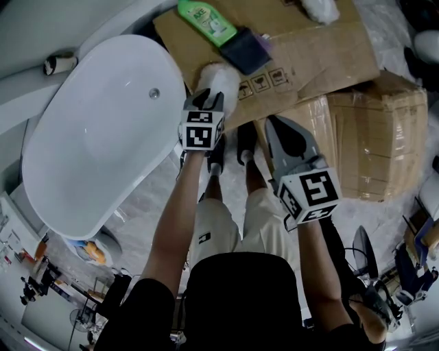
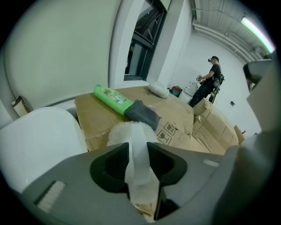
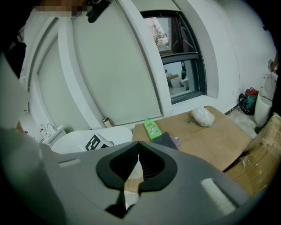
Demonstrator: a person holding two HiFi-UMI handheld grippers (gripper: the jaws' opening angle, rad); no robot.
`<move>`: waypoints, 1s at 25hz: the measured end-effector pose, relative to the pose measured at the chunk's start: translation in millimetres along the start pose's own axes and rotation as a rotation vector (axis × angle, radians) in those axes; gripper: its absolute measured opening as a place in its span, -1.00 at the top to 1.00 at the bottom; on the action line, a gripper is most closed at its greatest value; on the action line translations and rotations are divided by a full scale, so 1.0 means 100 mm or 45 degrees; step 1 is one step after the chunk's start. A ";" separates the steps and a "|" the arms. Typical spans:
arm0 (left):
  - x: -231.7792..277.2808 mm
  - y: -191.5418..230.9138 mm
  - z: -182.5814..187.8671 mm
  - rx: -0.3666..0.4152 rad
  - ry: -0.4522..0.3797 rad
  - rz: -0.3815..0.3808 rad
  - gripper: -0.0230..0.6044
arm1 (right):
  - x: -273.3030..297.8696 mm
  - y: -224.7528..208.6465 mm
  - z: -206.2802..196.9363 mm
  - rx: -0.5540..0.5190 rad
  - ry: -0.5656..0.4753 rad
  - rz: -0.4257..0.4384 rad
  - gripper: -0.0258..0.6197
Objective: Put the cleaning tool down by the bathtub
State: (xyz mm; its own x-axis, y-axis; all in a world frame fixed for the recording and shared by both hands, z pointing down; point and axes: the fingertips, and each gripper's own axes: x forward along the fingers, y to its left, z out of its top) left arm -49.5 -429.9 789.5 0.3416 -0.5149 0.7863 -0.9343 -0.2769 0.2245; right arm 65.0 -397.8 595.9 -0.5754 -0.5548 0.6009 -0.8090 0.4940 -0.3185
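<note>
The left claw is clamped on the flat handle of the white fluffy cleaning tool. The tool's head projects just beyond the claw tips, over the flattened brown cardboard sheet. The white oval bathtub is to the claw's left. The right claw is closed and empty.

Beyond the left claw:
- one green plastic bottle
- one dark rectangular block
- one further white fluffy pad

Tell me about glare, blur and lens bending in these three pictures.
Head view: even light, soft sheen on the bathtub, the scene curves toward the edges. Left gripper view: strong fisheye, dark corners, a ceiling light flares, the cleaning tool close to the lens looks soft. Right gripper view: dark corners too, a mosaic patch at top left.
</note>
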 end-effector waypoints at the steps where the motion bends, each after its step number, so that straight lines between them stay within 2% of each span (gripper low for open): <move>1: 0.01 0.00 -0.01 0.004 0.001 -0.001 0.53 | 0.00 0.00 0.00 0.002 -0.002 -0.002 0.89; 6: 0.02 -0.03 -0.05 0.018 0.011 -0.016 0.39 | -0.02 -0.01 0.01 0.003 -0.004 -0.011 0.89; 13: -0.04 -0.05 -0.03 0.028 0.019 -0.040 0.30 | -0.04 0.02 0.00 0.005 0.005 -0.015 0.89; 25: -0.33 -0.04 -0.01 0.065 -0.023 -0.078 0.28 | -0.17 0.23 0.09 0.000 -0.025 -0.052 0.89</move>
State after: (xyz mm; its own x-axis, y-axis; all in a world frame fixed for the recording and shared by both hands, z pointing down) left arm -57.3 -410.8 763.7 0.3999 -0.5102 0.7615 -0.9054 -0.3491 0.2415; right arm 54.9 -383.0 571.5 -0.5443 -0.5874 0.5989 -0.8318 0.4706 -0.2944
